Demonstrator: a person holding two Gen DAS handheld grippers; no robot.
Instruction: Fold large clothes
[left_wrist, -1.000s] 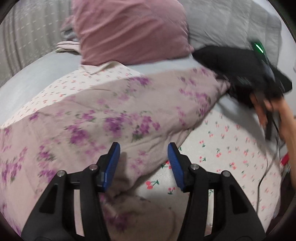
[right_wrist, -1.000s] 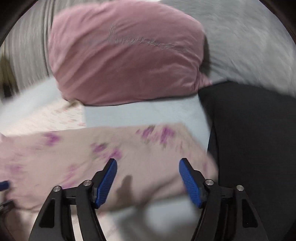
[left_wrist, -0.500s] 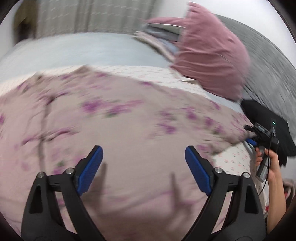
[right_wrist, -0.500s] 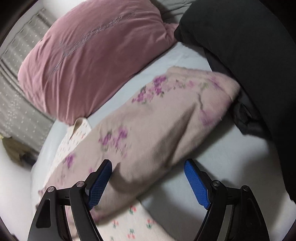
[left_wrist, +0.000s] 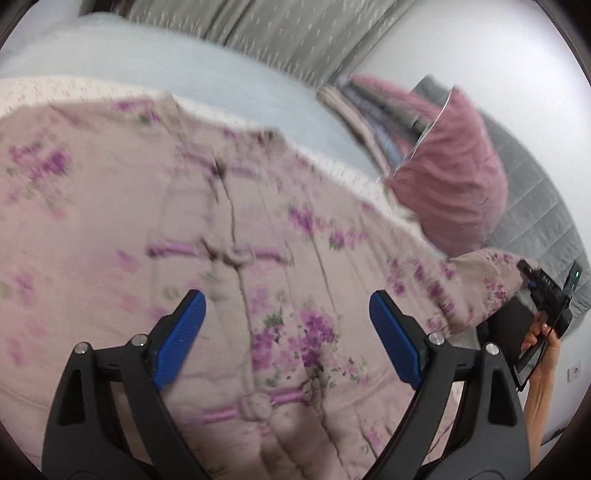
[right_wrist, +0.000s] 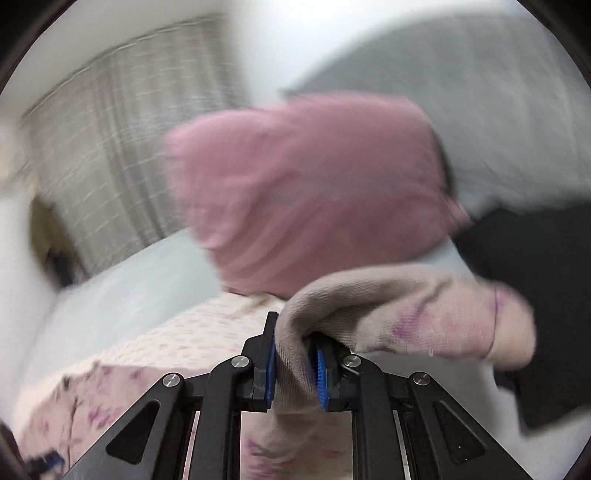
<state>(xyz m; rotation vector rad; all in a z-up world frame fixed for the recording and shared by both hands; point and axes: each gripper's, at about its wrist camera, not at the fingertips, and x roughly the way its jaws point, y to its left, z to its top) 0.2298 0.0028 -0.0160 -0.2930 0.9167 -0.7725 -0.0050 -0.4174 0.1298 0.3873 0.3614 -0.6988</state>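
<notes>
A large beige padded jacket with purple flowers (left_wrist: 229, 229) lies spread on the bed, front up, with knot fastenings down its middle. My left gripper (left_wrist: 286, 332) is open and empty, hovering above the jacket's lower front. My right gripper (right_wrist: 295, 363) is shut on the jacket's sleeve (right_wrist: 406, 310) near the cuff and holds it lifted off the bed. In the left wrist view the right gripper (left_wrist: 546, 295) shows at the far right, at the end of that sleeve (left_wrist: 480, 280).
A pink pillow (left_wrist: 450, 177) (right_wrist: 306, 192) lies at the head of the bed beside a grey quilted headboard (left_wrist: 539, 206). A black garment (right_wrist: 535, 288) lies to the right. A cherry-print sheet (right_wrist: 192, 332) and a pale blue sheet (left_wrist: 221, 85) cover the bed. Curtains (right_wrist: 110, 147) hang behind.
My right gripper has closed on the sleeve and lifted it. My left gripper has swung left over the jacket's front and stays open.
</notes>
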